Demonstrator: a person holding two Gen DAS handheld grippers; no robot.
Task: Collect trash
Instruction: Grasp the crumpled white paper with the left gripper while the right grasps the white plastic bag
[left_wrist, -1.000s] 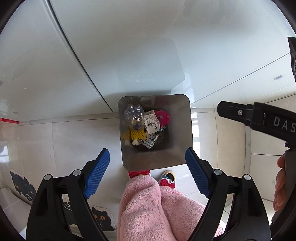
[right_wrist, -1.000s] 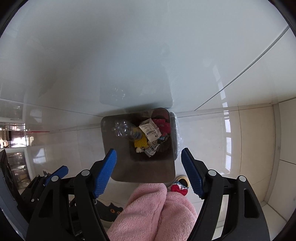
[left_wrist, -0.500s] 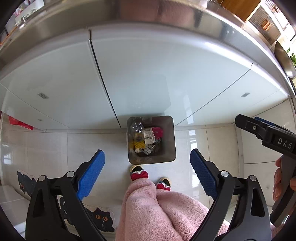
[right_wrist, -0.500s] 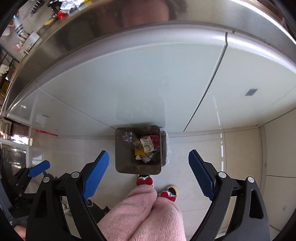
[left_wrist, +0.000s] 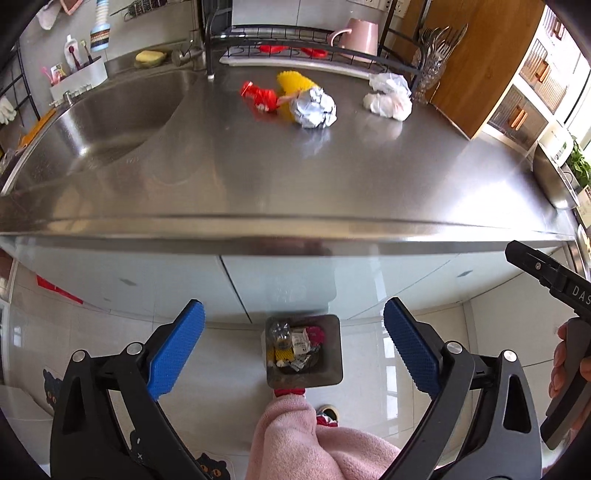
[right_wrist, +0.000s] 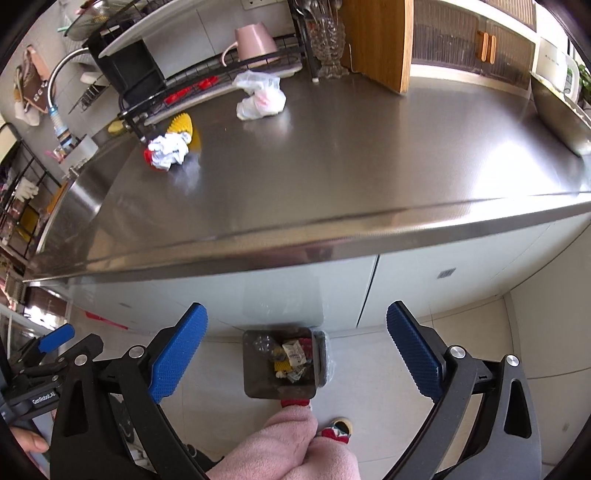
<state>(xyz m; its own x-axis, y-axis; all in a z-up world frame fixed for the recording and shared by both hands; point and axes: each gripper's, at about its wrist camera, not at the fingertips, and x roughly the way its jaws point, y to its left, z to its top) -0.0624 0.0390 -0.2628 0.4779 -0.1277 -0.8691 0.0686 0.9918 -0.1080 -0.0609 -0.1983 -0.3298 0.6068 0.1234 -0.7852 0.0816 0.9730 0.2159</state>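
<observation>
Both your grippers (left_wrist: 291, 343) (right_wrist: 295, 343) are opening with nothing inside; grab the foil ball (left_wrist: 314, 109) softly or it may roll away.

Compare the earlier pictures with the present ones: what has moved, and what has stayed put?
Both views have risen from the trash bin to take in the countertop. The left hand-held gripper and right hand-held gripper are opening, with nothing between them. The bin's contents look unchanged.

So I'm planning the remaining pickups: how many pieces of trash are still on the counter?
4: a crumpled foil ball, a red wrapper beside it, a yellow piece behind them, and a white plastic bag further right. More may be hidden.
</observation>
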